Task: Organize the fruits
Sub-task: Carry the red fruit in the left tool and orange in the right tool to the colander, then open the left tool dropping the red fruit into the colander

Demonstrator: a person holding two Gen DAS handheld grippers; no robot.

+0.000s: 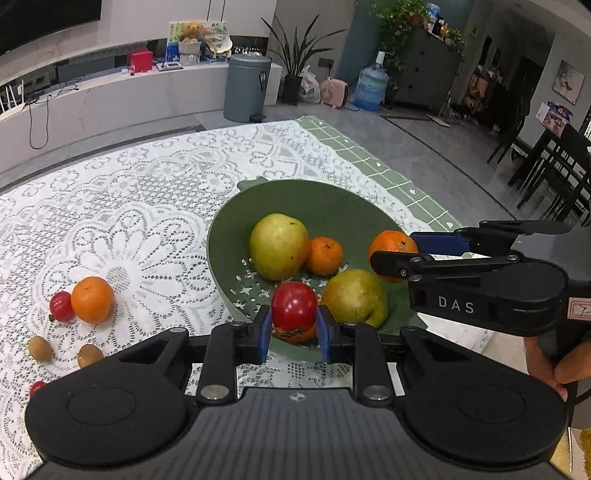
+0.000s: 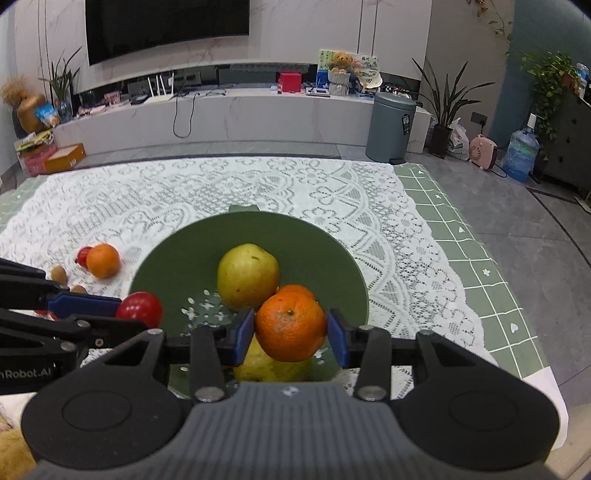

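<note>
Both tools are clamped on fruit directly above the green bowl (image 2: 332, 251): the left tool (image 1: 294, 328) pinches a red tomato-like fruit (image 1: 294, 308) over the near rim, and the right tool (image 2: 290, 334) grips a mandarin (image 2: 290, 326) over the bowl's middle, so each drop looks to be straight down. Inside sit two pears (image 1: 279, 245) and another mandarin (image 1: 324, 255). An orange (image 1: 92, 299) and small fruits lie on the lace-covered counter (image 1: 129, 206), nearer the left hand.

Even indoor light, moderately bright, source out of view overhead. Shadows soft and short under the fruit on the lace cloth (image 1: 122, 221). Small glare spots on the red fruit (image 1: 294, 306) and the dark screen (image 2: 166, 26). Strong fisheye bending at edges, black vignette in corners. Centre sharp; far room slightly soft, faintly noisy.
</note>
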